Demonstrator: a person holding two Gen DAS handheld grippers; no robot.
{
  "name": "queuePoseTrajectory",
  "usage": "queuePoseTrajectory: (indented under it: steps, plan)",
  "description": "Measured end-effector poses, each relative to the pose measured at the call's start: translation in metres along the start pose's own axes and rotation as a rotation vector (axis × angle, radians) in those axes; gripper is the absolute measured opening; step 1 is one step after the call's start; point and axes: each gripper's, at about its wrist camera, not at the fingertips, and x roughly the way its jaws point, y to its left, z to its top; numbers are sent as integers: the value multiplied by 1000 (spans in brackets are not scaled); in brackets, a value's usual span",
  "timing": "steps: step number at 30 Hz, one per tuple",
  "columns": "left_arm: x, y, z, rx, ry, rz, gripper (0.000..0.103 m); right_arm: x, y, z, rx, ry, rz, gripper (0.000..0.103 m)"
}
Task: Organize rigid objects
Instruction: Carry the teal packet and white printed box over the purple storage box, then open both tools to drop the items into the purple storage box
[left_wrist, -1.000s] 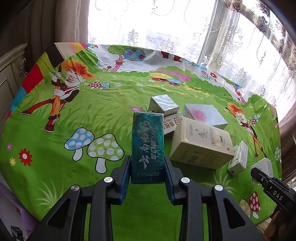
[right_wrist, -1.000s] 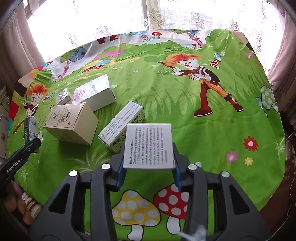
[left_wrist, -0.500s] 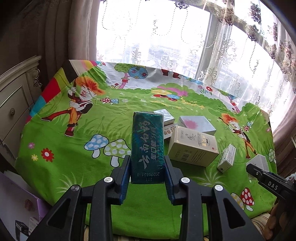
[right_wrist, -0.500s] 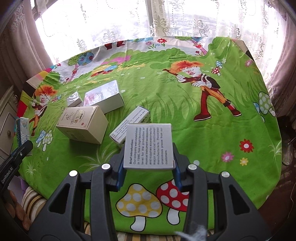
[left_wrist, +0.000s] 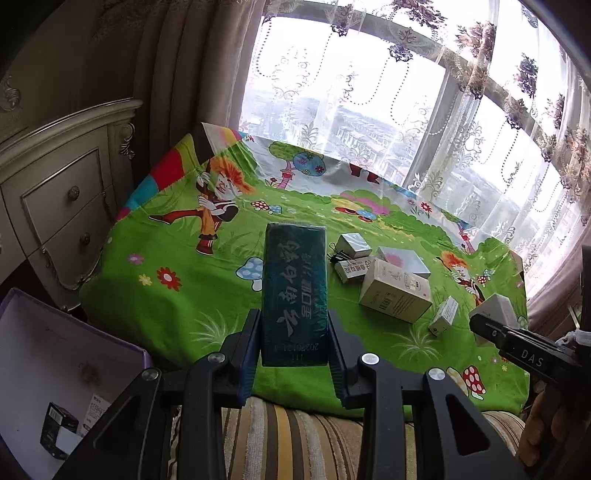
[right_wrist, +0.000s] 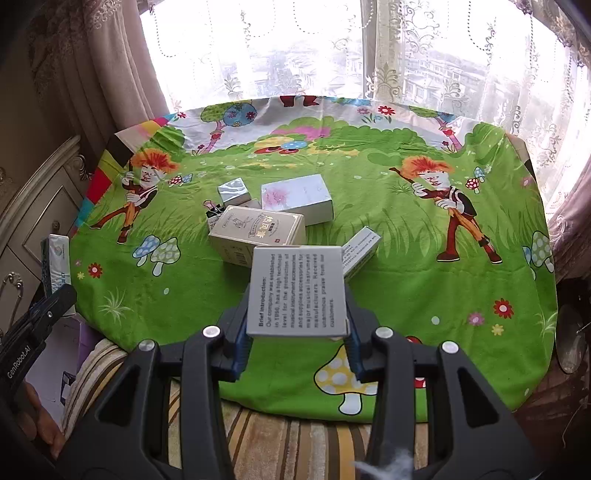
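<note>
My left gripper (left_wrist: 293, 350) is shut on a long dark teal box (left_wrist: 294, 295) with Chinese print, held above the near edge of the table. My right gripper (right_wrist: 298, 332) is shut on a grey box (right_wrist: 298, 291) with English text on its top. On the green cartoon cloth (right_wrist: 406, 258) lie a beige box (right_wrist: 258, 232), a white box with a pink mark (right_wrist: 295, 197), a small silver box (right_wrist: 233, 190) and a narrow white box (right_wrist: 360, 251). The left gripper with its teal box (right_wrist: 55, 258) also shows at the left edge of the right wrist view.
An open purple-rimmed carton (left_wrist: 48, 369) sits low at the left, beside the table, with a small dark item inside. A cream dresser (left_wrist: 55, 203) stands left of the table. Striped fabric (left_wrist: 295, 435) hangs under the cloth's near edge. Lace curtains and a window lie behind.
Both grippers have drawn back and risen from the table with their boxes still held. The table looks smaller, and the carton and the dresser have come into the left wrist view.
</note>
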Motion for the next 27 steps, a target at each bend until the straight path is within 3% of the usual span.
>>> queuePoseTrajectory:
  steps: [4,15,27]
  plan:
    - [-14,41,-3,-57,3,67,35,-5,50,-6,-93,15,77,46]
    - [-39,149,-30,-125,50,335,35,3,193,-39,-342,127,307,46]
    - [-42,216,-57,-218,115,460,35,19,296,-84,-552,240,432,46]
